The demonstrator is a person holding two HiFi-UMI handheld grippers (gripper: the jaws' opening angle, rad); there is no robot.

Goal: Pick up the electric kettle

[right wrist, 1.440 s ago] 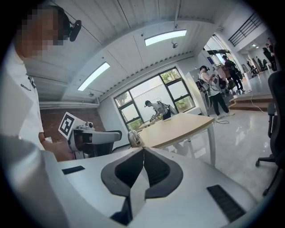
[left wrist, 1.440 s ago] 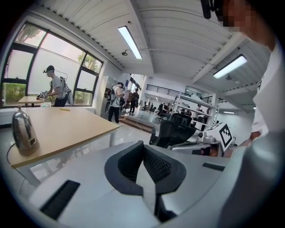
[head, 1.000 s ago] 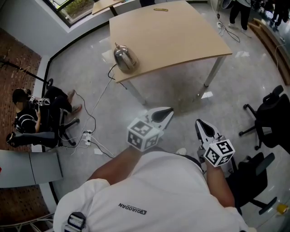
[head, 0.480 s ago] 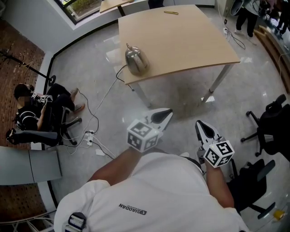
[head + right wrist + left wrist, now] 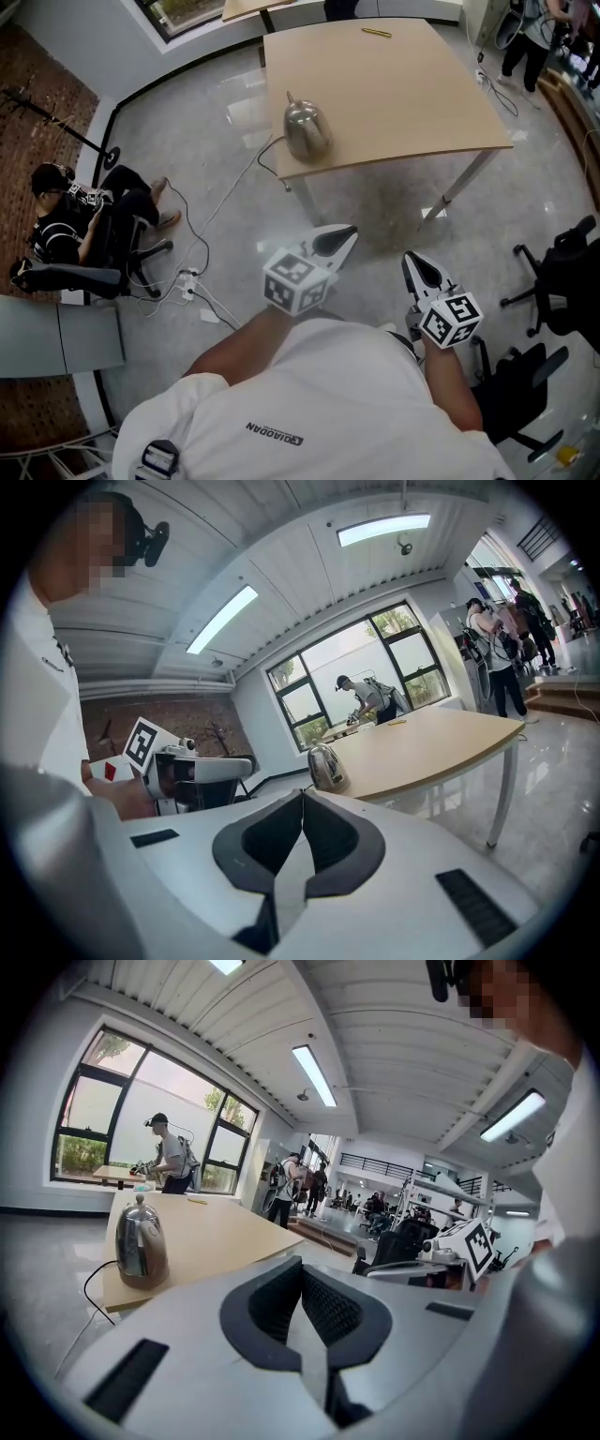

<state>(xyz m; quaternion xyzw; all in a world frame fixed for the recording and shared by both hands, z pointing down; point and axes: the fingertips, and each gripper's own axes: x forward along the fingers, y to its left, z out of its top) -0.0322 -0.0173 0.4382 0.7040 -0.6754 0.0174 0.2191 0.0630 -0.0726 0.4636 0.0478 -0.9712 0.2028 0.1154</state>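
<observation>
A steel electric kettle (image 5: 307, 129) stands near the left front corner of a light wooden table (image 5: 412, 94), its black cord hanging to the floor. It also shows in the left gripper view as the kettle (image 5: 140, 1244) and in the right gripper view as the kettle (image 5: 324, 766). My left gripper (image 5: 349, 232) and right gripper (image 5: 410, 259) are held in front of my body, well short of the table, both shut with nothing between their jaws. Each points toward the table.
A person sits on the floor at the left beside a chair (image 5: 70, 277) and a power strip (image 5: 183, 284) with cables. Black office chairs (image 5: 562, 281) stand at the right. A yellow pen (image 5: 377, 32) lies on the table's far side. People stand at the back.
In the head view the table and kettle have come nearer and shifted right and down. Both grippers keep the same pose in front of me, still shut.
</observation>
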